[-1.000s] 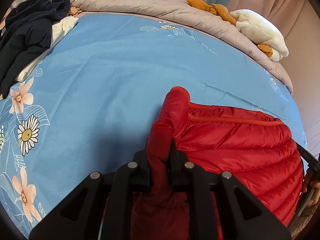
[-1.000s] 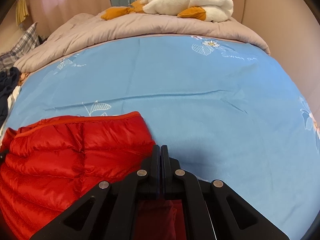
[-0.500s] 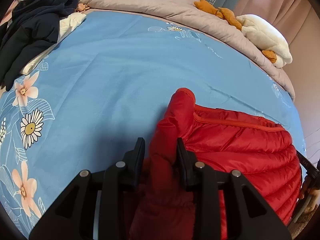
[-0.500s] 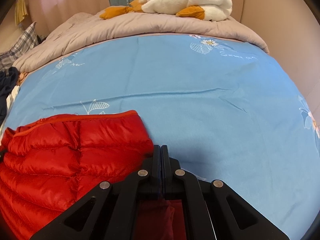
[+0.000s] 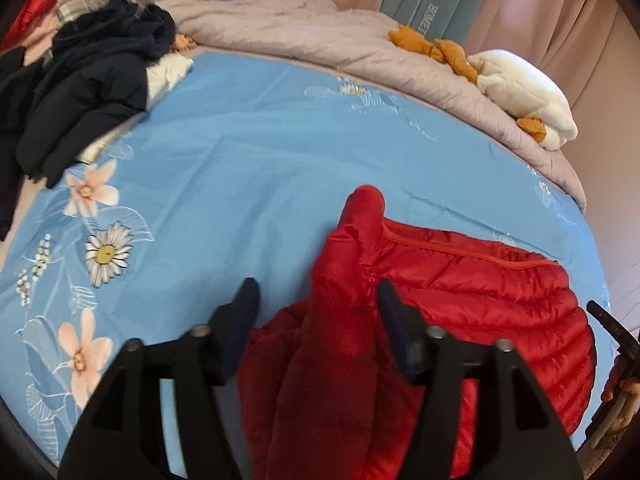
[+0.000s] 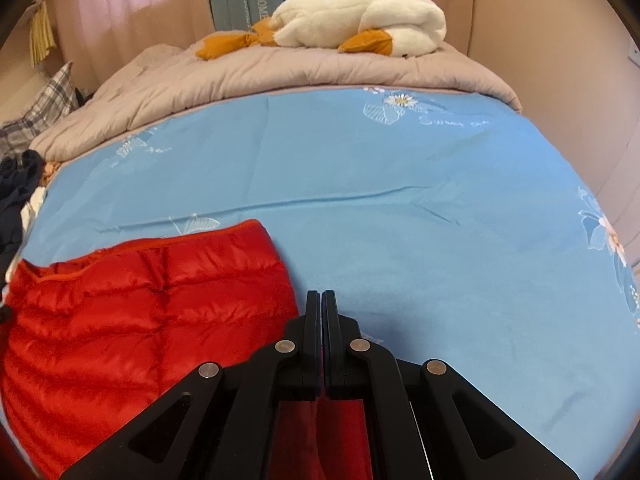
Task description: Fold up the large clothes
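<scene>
A red quilted down jacket (image 5: 472, 296) lies on the blue floral bedsheet (image 5: 248, 168). My left gripper (image 5: 318, 300) is open; a raised fold of the jacket (image 5: 352, 256) stands between its spread fingers, held by neither. In the right wrist view the jacket (image 6: 132, 304) lies at lower left. My right gripper (image 6: 321, 300) is shut, with red fabric (image 6: 316, 432) pinched between its fingers at the jacket's right edge.
A pile of dark navy and white clothes (image 5: 80, 92) lies at the far left of the bed. A beige duvet (image 6: 256, 76) is bunched along the far side, with a white and orange plush toy (image 6: 360, 20) on it. A plaid pillow (image 6: 36, 116) lies at far left.
My left gripper was shut on the jacket's fold a second ago; it has opened wide and let go. The right gripper stays shut on the jacket.
</scene>
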